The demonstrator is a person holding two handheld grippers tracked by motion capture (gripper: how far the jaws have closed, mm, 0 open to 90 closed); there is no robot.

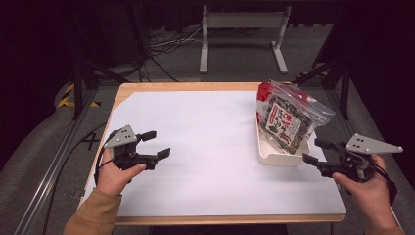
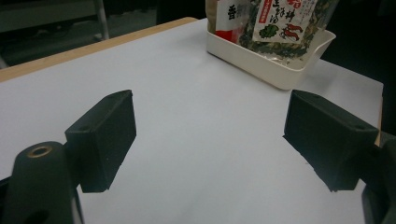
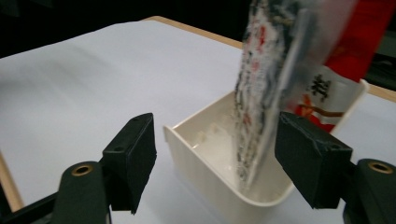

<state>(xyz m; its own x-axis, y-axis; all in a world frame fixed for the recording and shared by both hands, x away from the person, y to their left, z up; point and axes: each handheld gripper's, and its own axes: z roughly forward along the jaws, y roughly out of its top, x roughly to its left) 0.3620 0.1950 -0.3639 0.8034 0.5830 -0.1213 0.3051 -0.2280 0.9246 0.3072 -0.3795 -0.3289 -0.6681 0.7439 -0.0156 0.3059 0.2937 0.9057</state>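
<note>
Both tools, left tool (image 1: 152,144) and right tool (image 1: 315,151), hovered spread and empty, the right nearing the snack bag (image 1: 287,119) propped in the tray (image 1: 274,157), seemingly for grasping.

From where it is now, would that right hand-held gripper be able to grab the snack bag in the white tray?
Probably yes. The right hand-held gripper sits open just beside the white tray, and the snack bag stands up above the tray's rim with nothing between them. The near wall is the one thing to clear.

A wooden table (image 1: 122,93) is carrying a white sheet (image 1: 205,147) over most of its top. A cream tray (image 1: 276,155) is sitting directly on the sheet, just ahead of the right gripper (image 1: 313,152).
</note>
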